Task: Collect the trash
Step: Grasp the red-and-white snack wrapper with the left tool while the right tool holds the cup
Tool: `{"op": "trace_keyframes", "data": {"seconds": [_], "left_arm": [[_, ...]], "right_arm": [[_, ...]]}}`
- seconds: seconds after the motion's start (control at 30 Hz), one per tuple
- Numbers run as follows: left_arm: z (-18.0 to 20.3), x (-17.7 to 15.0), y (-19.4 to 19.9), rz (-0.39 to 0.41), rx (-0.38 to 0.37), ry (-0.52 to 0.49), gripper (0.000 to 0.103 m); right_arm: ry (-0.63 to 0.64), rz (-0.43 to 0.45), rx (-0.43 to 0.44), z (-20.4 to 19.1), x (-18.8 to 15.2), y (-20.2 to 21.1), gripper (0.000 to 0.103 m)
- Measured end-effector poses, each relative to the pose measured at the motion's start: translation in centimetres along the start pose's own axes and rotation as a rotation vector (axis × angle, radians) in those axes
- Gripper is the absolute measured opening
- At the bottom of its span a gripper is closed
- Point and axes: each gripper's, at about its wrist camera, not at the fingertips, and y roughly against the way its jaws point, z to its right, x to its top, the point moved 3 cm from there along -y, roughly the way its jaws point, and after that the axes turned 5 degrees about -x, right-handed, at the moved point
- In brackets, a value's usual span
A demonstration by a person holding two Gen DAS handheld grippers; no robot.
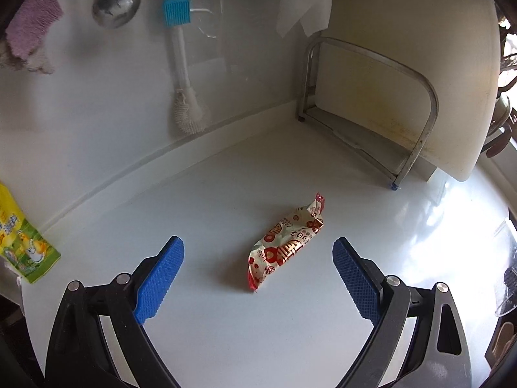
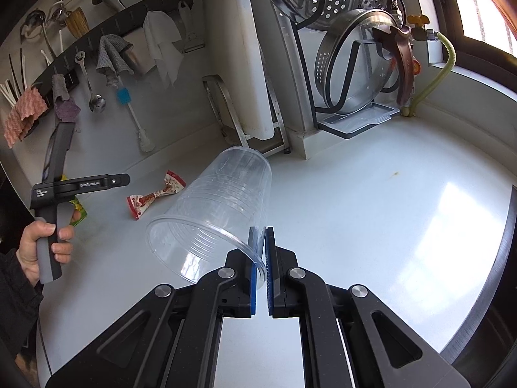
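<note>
A crumpled red-and-white snack wrapper [image 1: 284,244] lies on the white counter [image 1: 226,323]. My left gripper [image 1: 258,249] is open wide, its blue fingers on either side of the wrapper and a little above it. The wrapper also shows in the right wrist view [image 2: 155,197], beside the left gripper's body [image 2: 61,187]. My right gripper [image 2: 261,236] is shut on the rim of a clear plastic cup [image 2: 219,207], which it holds on its side above the counter, mouth toward the camera.
A green-yellow packet [image 1: 22,242] lies at the counter's left edge. A white cutting board in a metal rack [image 1: 387,103] stands behind the wrapper. Utensils and cloths hang on the wall [image 2: 97,74]. A dish rack with pots [image 2: 355,64] stands at the back right.
</note>
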Motion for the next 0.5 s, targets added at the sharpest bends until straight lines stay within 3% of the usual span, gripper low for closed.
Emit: {"op": "trace_keyframes", "data": {"seconds": [0.13, 0.27, 0.5], "left_arm": [[-0.5, 0.5, -2.4, -0.065, -0.004, -0.019, 0.091], [-0.6, 0.6, -3.3, -0.067, 0.02, -0.052, 0.091], [0.5, 0.3, -3.8, -0.088, -0.054, -0.148, 0.092]], "right_arm": [[-0.005, -0.017, 0.019, 0.0, -0.1, -0.6, 0.005], [-0.013, -0.03, 0.025, 0.3, -0.2, -1.0, 0.005], [-0.011, -0.035, 0.041, 0.3, -0.3, -1.0, 0.005]]}}
